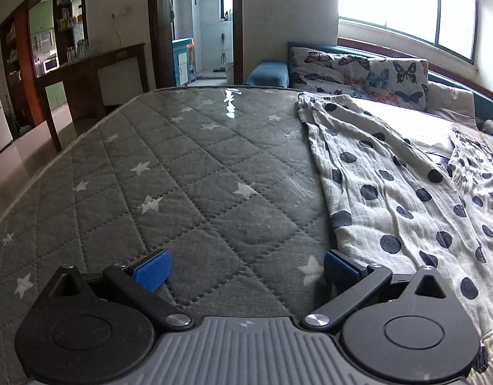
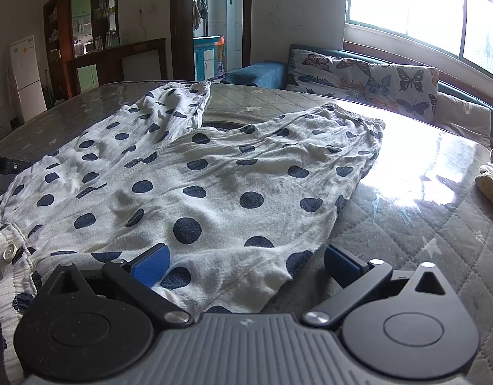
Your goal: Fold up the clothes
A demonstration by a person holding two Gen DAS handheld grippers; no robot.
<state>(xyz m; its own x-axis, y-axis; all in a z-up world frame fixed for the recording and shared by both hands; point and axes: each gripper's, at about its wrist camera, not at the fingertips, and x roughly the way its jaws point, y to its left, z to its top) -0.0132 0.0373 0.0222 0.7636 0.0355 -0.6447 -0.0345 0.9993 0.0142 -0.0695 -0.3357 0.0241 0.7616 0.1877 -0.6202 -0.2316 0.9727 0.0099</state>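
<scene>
White trousers with dark blue dots [image 2: 214,173] lie spread on the grey quilted mattress [image 2: 423,240], legs pointing away, waistband with a button [image 2: 9,252] at the near left. In the left wrist view the trousers [image 1: 391,192] lie to the right on the mattress [image 1: 182,176]. My left gripper [image 1: 245,269] is open and empty over bare mattress, just left of the fabric edge. My right gripper [image 2: 245,268] is open over the near hem of the trousers, holding nothing.
A butterfly-print cushion [image 2: 362,80] and a sofa stand behind the mattress under a bright window. A blue stool [image 2: 259,73] is by the doorway. A yellowish cloth [image 2: 490,183] lies at the right edge. Dark wooden shelves [image 1: 95,73] stand on the left.
</scene>
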